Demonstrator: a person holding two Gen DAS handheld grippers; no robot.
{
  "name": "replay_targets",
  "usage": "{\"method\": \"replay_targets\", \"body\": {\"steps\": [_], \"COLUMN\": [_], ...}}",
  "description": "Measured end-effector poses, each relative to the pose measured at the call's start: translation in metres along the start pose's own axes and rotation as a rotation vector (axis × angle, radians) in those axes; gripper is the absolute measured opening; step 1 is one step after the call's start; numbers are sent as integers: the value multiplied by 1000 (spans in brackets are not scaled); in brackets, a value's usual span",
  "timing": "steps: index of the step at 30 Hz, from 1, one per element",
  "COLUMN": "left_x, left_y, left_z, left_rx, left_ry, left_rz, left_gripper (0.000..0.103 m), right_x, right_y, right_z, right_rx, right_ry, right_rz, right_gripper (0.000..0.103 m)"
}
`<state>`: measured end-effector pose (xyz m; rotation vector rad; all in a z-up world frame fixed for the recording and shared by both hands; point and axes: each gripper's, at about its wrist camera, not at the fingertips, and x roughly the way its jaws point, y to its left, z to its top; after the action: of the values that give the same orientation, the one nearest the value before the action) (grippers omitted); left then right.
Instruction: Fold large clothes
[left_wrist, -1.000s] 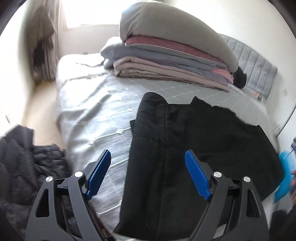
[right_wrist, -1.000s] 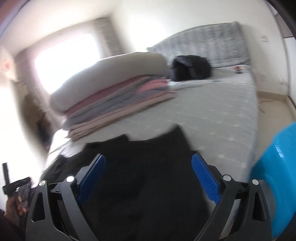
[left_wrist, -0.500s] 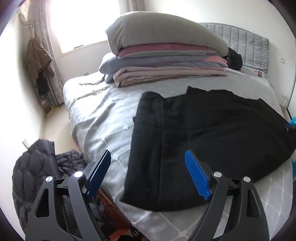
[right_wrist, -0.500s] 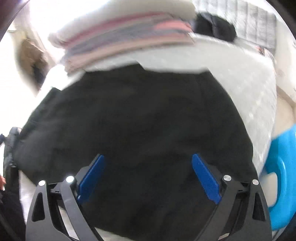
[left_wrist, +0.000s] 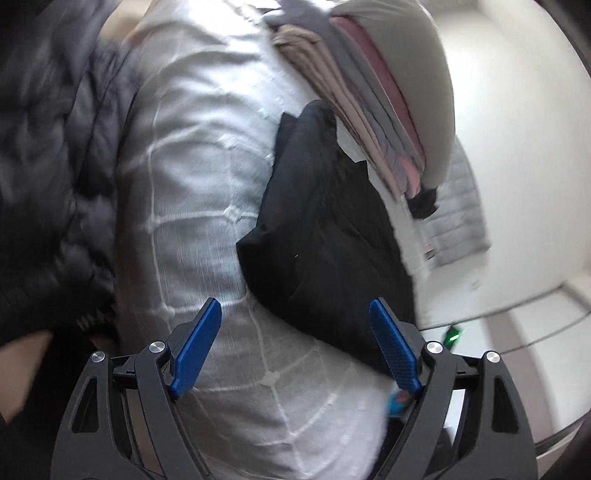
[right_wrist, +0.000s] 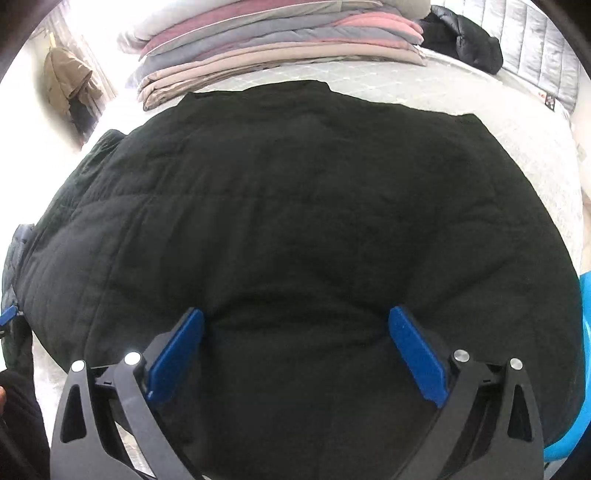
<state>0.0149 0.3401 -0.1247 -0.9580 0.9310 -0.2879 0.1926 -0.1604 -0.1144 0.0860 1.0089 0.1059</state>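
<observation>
A large black quilted garment (right_wrist: 295, 206) lies spread flat on the grey bed (right_wrist: 517, 122). My right gripper (right_wrist: 295, 347) is open, its blue pads pressed down onto the garment's near part. In the blurred, tilted left wrist view the same garment (left_wrist: 325, 240) lies ahead and to the right. My left gripper (left_wrist: 295, 343) is open and empty over the bedspread (left_wrist: 192, 192), just short of the garment's near corner.
A stack of folded blankets and a pillow (right_wrist: 280, 40) lies at the far side of the bed. A black bundle (right_wrist: 465, 40) sits by the headboard. A dark puffer jacket (left_wrist: 48, 166) lies left of the bed. A blue object (right_wrist: 581, 369) is at the right edge.
The left gripper has swung and rolled sharply, tilting its view, and moved left off the garment. The right gripper has dropped lower onto the black garment.
</observation>
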Motion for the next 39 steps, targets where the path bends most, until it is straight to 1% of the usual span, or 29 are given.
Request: {"method": "replay_targets", "body": {"steps": [2, 3, 6, 9, 12, 15, 18, 20, 21, 24, 25, 26, 28, 29, 30, 31, 32, 33, 34, 35, 36, 37, 38, 39], "left_x": [4, 7, 18, 25, 30, 41, 55, 63, 64, 65, 64, 64, 65, 66, 68, 68, 68, 68, 68, 67, 66, 66, 66, 65], "left_y": [5, 4, 3, 3, 6, 0, -2, -2, -2, -9, -10, -11, -13, -14, -14, -14, -12, -10, -8, -6, -3, -2, -3, -5], "left_z": [-3, -4, -6, -6, 0, 11, 22, 24, 24, 25, 26, 26, 26, 26, 28, 28, 28, 28, 28, 28, 27, 27, 27, 27], "left_rx": [-35, -39, -52, -85, -119, -127, -145, -165, -173, -155, -149, -139, -113, -96, -86, -83, -81, -83, -86, -89, -94, -100, -98, -94], "left_ry": [14, 17, 20, 2, -20, -37, -32, -31, -34, -57, -61, -67, -68, -67, -63, -62, -63, -64, -65, -66, -65, -64, -65, -67], "left_rz": [-28, -28, -9, 7, 13, 8, 16, 22, 22, -5, -7, -13, -13, -4, 1, 3, 10, 12, 15, 20, 21, 23, 30, 37], "left_gripper": [79, 79, 79, 79, 79, 79, 83, 84, 86, 86, 85, 85, 80, 74, 70, 66, 58, 52, 49, 43, 41, 41, 41, 41], "right_x": [-1, -1, -2, -2, -1, 0, -2, -5, -8, -38, -50, -61, -81, -89, -103, -111, -121, -125, -128, -126, -122, -113, -108, -97], "right_y": [1, 1, 2, 1, 1, 1, 1, -1, -4, -38, -58, -80, -120, -135, -155, -167, -182, -191, -204, -212, -218, -225, -226, -228], "right_z": [-4, -3, -11, -11, -10, -10, -10, -6, -3, -1, -5, -12, -31, -41, -56, -66, -82, -92, -108, -117, -126, -135, -139, -143], "right_rx": [0, -1, 1, 2, 2, 3, 5, 6, 20, 175, 262, 360, 482, 508, 537, 556, 586, 606, 640, 662, 687, 723, 744, 779], "right_ry": [-9, -15, -22, -24, -25, -24, -21, -3, -9, -112, -149, -167, -183, -188, -196, -206, -213, -211, -198, -182, -165, -144, -136, -123], "right_rz": [-5, -6, -5, -4, -3, -3, 2, 18, 37, 109, 168, 219, 251, 242, 208, 187, 154, 137, 131, 140, 162, 231, 276, 344], "right_gripper": [96, 96, 96, 96, 96, 96, 96, 96, 96, 96, 96, 96, 96, 96, 96, 96, 96, 96, 96, 96, 96, 96, 96, 96]}}
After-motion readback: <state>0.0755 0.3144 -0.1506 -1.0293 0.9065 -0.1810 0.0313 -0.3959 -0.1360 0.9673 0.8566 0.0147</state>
